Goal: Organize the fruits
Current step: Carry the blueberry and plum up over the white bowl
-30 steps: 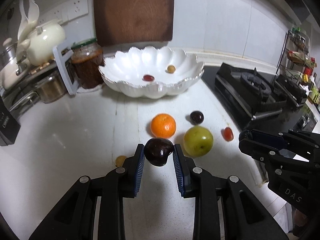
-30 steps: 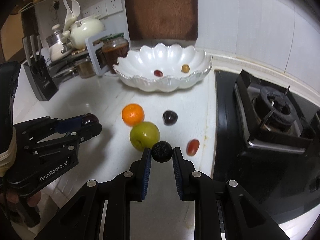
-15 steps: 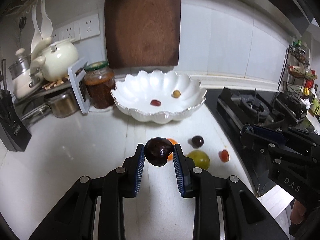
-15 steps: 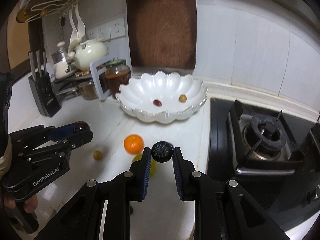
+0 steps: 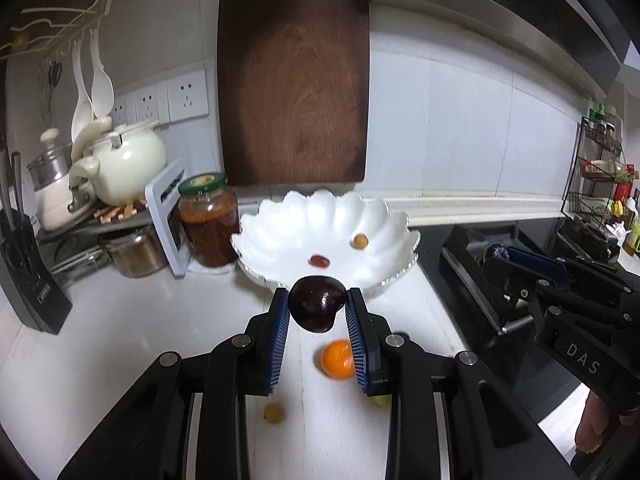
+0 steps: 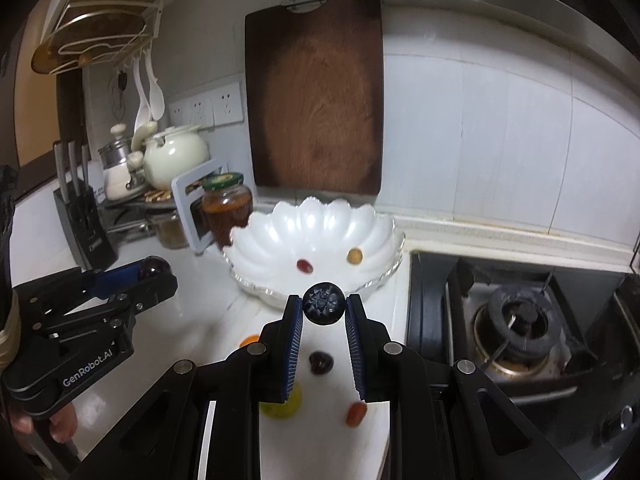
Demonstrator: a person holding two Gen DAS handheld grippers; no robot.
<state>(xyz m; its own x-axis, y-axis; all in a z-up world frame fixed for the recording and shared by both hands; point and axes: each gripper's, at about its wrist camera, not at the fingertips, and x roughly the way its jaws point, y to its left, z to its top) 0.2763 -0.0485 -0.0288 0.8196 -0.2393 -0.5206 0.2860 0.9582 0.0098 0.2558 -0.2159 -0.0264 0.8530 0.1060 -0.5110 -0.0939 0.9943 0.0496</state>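
White counter (image 5: 120,340) still carries an orange (image 5: 337,359) and other loose fruit; the bowl (image 5: 396,236) holds two. The left gripper (image 5: 318,310) pinches a plum (image 5: 318,308), the right gripper (image 6: 324,309) a dark berry (image 6: 324,308), neither delivered yet.

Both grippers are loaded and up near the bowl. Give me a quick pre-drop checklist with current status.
1. Left gripper shut on plum: ok.
2. Right gripper shut on dark berry: ok.
3. Bowl has bare room; only a red grape and a yellow grape inside: ok.
4. Grippers apart from each other: ok.
5. Fruit already over the bowl rim: cannot tell.
6. Counter fruit all gathered: not ok; orange and others remain.
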